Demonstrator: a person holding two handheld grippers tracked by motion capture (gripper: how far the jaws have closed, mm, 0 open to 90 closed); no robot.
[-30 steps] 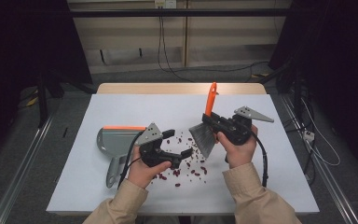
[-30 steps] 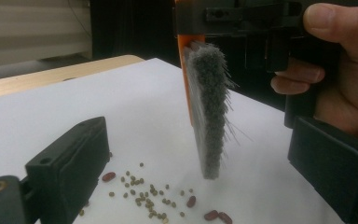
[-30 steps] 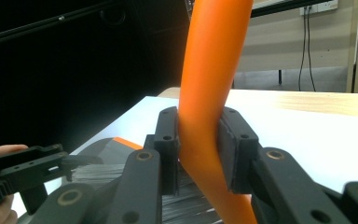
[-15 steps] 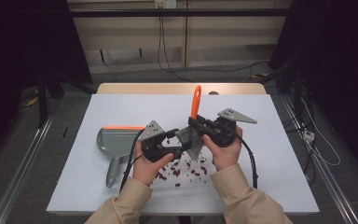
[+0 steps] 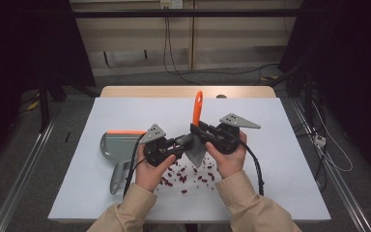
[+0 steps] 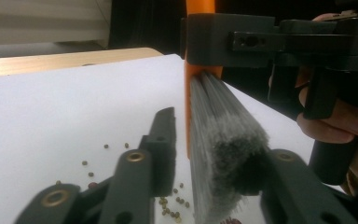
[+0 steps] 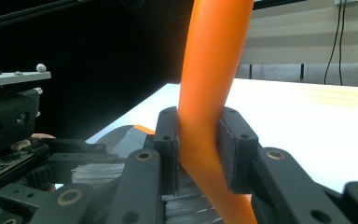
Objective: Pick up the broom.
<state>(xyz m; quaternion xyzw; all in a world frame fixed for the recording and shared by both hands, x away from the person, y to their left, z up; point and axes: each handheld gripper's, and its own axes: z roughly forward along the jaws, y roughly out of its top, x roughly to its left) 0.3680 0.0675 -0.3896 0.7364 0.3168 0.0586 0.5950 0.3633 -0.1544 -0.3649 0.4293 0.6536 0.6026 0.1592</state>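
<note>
White tabletop [image 5: 125, 193]: right hand-held gripper [image 5: 200, 131] clamps brush [image 5: 196, 126]; left hand-held gripper [image 5: 183, 143] closing around bristles [image 6: 223, 154].

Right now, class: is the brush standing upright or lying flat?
Upright: the brush has its orange handle pointing up, clamped in the right gripper.

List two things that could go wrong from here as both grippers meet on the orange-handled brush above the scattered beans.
1. The left gripper has just been closing on the grey bristles of the orange-handled brush; soft bristles may bend and slip free.
2. The right gripper clamps the curved handle, so the brush could twist, flicking the small red beans past the grey metal dustpan.
</note>
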